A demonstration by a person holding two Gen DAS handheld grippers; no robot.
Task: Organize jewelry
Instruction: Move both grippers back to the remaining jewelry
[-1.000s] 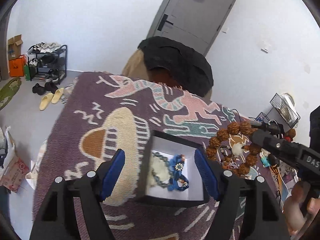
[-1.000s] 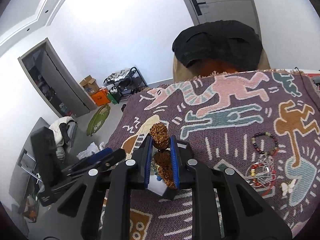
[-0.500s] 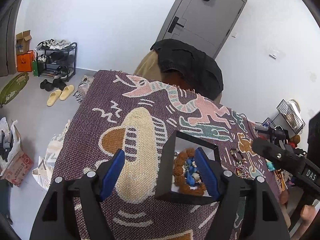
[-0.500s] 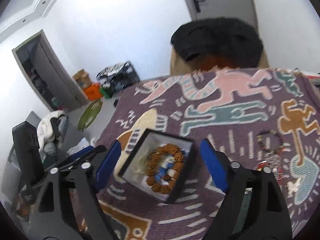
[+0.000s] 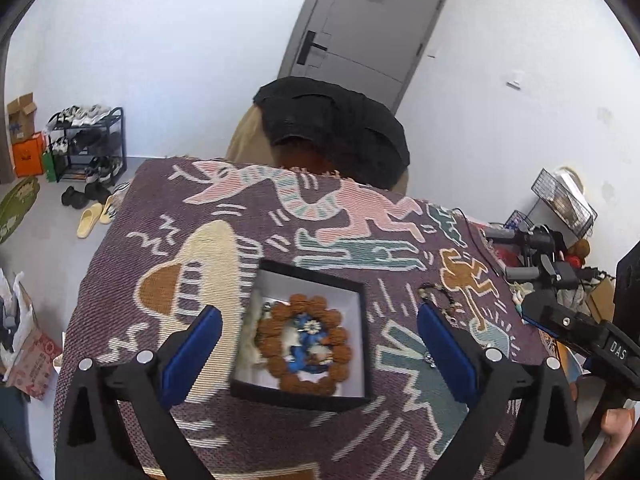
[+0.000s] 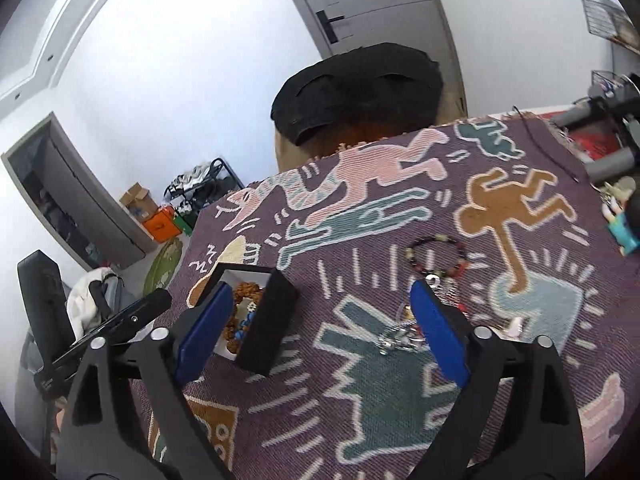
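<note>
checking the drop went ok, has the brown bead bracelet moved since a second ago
Yes. The brown bead bracelet was clamped in the right gripper's jaws above the black box; it now lies inside the box, around the blue piece.

On the blanket (image 5: 168, 432) the box (image 5: 304, 394) holds a bracelet (image 5: 305, 340); more jewelry (image 6: 434, 264) lies to its right

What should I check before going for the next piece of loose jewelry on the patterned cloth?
1. Brown seed-bead bracelet lies inside the black square box with white lining: ok.
2. Right gripper empty, jaws opening: ok.
3. Left gripper empty, jaws opening around the box without touching it: ok.
4. Next piece in view: dark beaded bracelet with red and green beads lies flat on the purple woven cloth: ok.
5. Silver chain tangle lies apart from that bracelet: cannot tell.
6. Room left in the box: cannot tell.
</note>
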